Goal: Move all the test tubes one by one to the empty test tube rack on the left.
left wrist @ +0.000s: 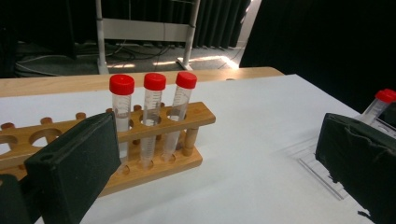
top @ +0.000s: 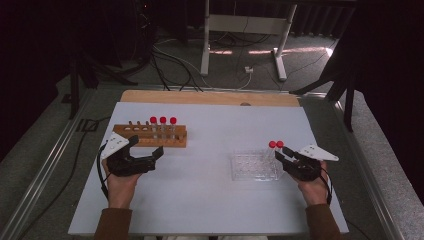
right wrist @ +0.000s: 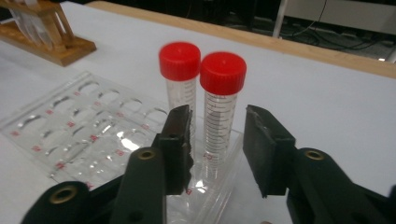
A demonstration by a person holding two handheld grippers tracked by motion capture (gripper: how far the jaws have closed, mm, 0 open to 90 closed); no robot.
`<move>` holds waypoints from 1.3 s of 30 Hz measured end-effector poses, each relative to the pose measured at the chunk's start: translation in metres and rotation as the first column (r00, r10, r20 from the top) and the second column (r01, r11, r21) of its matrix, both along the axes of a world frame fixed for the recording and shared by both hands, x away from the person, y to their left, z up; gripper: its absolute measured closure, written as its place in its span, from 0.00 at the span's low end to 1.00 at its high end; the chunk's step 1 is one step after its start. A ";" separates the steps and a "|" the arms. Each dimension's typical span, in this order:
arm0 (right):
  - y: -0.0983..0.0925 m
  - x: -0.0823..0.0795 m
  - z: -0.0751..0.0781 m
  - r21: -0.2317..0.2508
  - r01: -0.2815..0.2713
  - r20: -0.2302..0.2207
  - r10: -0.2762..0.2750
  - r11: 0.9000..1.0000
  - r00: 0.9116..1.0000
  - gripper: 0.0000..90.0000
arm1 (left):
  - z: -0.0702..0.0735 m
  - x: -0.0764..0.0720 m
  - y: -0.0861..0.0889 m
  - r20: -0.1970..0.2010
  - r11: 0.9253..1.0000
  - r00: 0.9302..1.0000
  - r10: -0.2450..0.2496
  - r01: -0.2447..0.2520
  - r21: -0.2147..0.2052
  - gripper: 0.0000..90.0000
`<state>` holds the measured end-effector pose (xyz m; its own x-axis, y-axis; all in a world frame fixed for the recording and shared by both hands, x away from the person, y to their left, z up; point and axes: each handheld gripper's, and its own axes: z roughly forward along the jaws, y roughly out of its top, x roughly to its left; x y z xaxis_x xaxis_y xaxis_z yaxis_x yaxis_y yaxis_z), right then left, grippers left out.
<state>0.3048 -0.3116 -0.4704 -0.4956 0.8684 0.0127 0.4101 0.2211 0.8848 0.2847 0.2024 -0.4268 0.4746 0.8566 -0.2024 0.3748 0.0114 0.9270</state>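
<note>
A wooden rack [top: 150, 136] [left wrist: 198, 115] at the table's left holds three clear tubes with red caps [top: 163, 124] [left wrist: 154, 112] in its right-hand holes. My left gripper [top: 148, 147] [left wrist: 217, 172] is level just in front of the rack, open wide with nothing between its pads. At the right lies a clear well plate [top: 250, 167] [right wrist: 84, 126], and two more red-capped tubes [top: 276, 146] stand upright at its right edge. My right gripper [top: 281, 155] [right wrist: 217, 140] has its jaws around the right-hand tube [right wrist: 222, 88], with a small gap on each side. The other tube [right wrist: 180, 79] stands just outside the left pad.
The white tabletop [top: 210, 130] has a wooden strip [top: 210, 97] along its far edge. Beyond it on the floor are cables [top: 170, 60] and the white legs of a desk [top: 205, 45]. A wide bare stretch lies between rack and plate.
</note>
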 end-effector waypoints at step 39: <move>-0.006 0.002 0.016 0.057 -0.030 0.076 0.026 0.998 0.997 0.83 | 0.002 -0.005 0.003 0.011 1.000 1.000 0.020 -0.020 0.000 0.01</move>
<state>0.3064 -0.3177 -0.4541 -0.5210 0.8532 0.0243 0.3367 0.1792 0.9244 0.2792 0.2052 -0.4248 0.4596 0.8659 -0.1973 0.3642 0.0188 0.9311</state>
